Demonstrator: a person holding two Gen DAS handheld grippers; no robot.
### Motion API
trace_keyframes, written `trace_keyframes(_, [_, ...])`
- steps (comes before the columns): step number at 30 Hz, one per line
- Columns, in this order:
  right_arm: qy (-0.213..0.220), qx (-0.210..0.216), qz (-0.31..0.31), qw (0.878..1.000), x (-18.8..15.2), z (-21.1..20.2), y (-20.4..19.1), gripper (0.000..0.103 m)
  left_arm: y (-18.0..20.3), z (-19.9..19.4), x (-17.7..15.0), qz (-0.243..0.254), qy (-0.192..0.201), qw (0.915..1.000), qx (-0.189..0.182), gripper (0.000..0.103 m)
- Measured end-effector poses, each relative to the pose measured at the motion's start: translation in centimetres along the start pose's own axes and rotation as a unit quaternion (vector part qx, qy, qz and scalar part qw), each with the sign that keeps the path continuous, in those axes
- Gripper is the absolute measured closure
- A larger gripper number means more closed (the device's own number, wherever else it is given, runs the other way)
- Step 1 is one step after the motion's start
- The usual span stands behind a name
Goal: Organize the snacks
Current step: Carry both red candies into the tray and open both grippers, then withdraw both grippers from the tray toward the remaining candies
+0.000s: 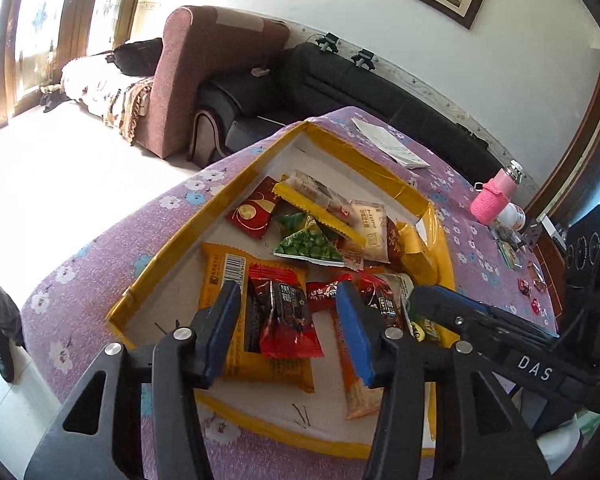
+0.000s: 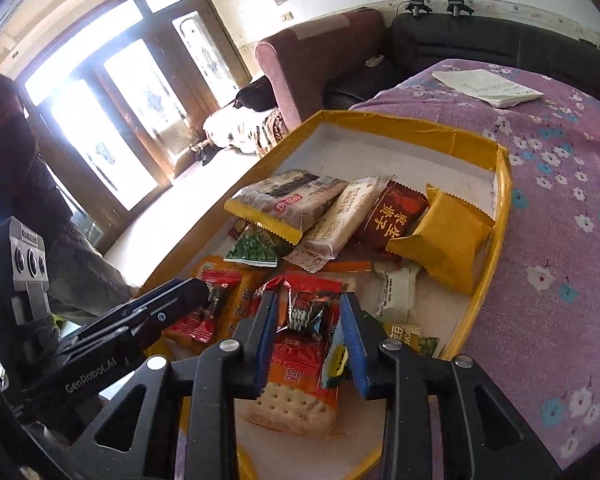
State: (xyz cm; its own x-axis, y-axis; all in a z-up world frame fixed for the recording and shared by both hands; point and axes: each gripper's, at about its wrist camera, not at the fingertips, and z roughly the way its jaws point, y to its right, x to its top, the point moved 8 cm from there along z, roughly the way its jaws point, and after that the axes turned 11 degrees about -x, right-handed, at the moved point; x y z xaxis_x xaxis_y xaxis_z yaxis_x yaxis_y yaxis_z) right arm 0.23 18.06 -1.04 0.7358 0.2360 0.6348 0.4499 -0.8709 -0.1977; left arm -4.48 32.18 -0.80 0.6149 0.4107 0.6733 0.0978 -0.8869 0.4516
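Note:
A shallow yellow-rimmed box [image 1: 168, 256] on the purple flowered table holds several snack packets; it also shows in the right wrist view [image 2: 500, 216]. My left gripper [image 1: 290, 300] is open above a red and black candy packet [image 1: 284, 320] lying on an orange packet [image 1: 220, 276]. My right gripper [image 2: 310, 308] is open above another red and black candy packet [image 2: 308, 312] and a cracker packet [image 2: 296, 392]. Further back lie a green pea packet [image 1: 310, 246], a yellow packet [image 2: 444, 240] and a dark red packet [image 2: 392, 216].
A pink bottle [image 1: 496, 196] and small loose candies [image 1: 530, 286] stand on the table to the right. White papers [image 2: 488, 86] lie at the far end. A maroon armchair [image 1: 204, 76] and black sofa [image 1: 340, 80] stand behind the table.

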Motion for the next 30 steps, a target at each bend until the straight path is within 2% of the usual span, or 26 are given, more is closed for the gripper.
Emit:
trace_keyframes(1, [0.007, -0.004, 0.001, 1.0, 0.0, -0.6, 0.3, 0.064, 0.3, -0.4, 0.0, 0.004, 0.005, 1.0, 0.008, 0.051])
trace_keyframes(2, [0.015, -0.007, 0.003, 1.0, -0.1, -1.4, 0.6, 0.062, 0.5, -0.8, 0.0, 0.007, 0.01, 0.9998, 0.018, 0.043])
trace_keyframes(3, [0.024, -0.01, 0.006, 1.0, -0.2, -2.2, 1.0, 0.059, 0.9, -1.3, 0.0, 0.015, 0.018, 0.9989, 0.04, 0.03])
trace_keyframes(5, [0.038, -0.016, 0.01, 0.999, -0.5, -3.3, 1.5, 0.055, 1.5, -2.1, 0.0, 0.025, 0.03, 0.9962, 0.078, 0.022])
trace_keyframes(8, [0.048, -0.022, 0.013, 0.999, -1.1, -4.7, 2.2, 0.054, 2.9, -3.0, -0.1, 0.037, 0.031, 0.9947, 0.09, 0.022])
trace_keyframes(14, [0.062, -0.025, 0.004, 0.998, -3.0, -6.3, 2.6, 0.05, 5.2, -5.4, -0.5, 0.07, 0.058, 0.9877, 0.127, 0.022])
trace_keyframes(17, [0.06, -0.016, 0.004, 0.998, -3.7, -6.7, 2.3, 0.05, 5.4, -6.6, -0.1, 0.077, 0.071, 0.9853, 0.135, 0.022])
trace_keyframes(20, [0.065, -0.007, -0.006, 0.998, -4.3, -7.3, 1.6, 0.049, 4.0, -9.4, 0.7, 0.06, 0.106, 0.9803, 0.155, 0.022])
trace_keyframes(22, [0.069, -0.005, -0.014, 0.998, -4.5, -7.5, 1.1, 0.048, 1.7, -12.4, 1.6, 0.032, 0.142, 0.9727, 0.18, 0.022])
trace_keyframes(24, [0.069, 0.005, -0.023, 0.997, -4.7, -7.7, 0.3, 0.048, -1.1, -15.9, 2.3, -0.009, 0.184, 0.96, 0.211, 0.022])
trace_keyframes(26, [0.071, 0.019, -0.032, 0.997, -4.9, -8.0, -0.6, 0.048, -4.7, -20.5, 2.7, -0.074, 0.241, 0.9388, 0.234, 0.022])
trace_keyframes(27, [0.073, 0.025, -0.037, 0.996, -4.9, -8.3, -1.2, 0.048, -5.8, -22.0, 2.7, -0.098, 0.263, 0.9305, 0.235, 0.022])
trace_keyframes(29, [0.078, 0.047, -0.062, 0.994, -5.0, -9.1, -3.2, 0.047, -8.5, -26.0, 2.5, -0.151, 0.317, 0.9049, 0.24, 0.022])
trace_keyframes(30, [0.081, 0.056, -0.072, 0.993, -4.9, -9.6, -4.1, 0.047, -9.2, -27.1, 2.4, -0.163, 0.333, 0.8966, 0.243, 0.022])
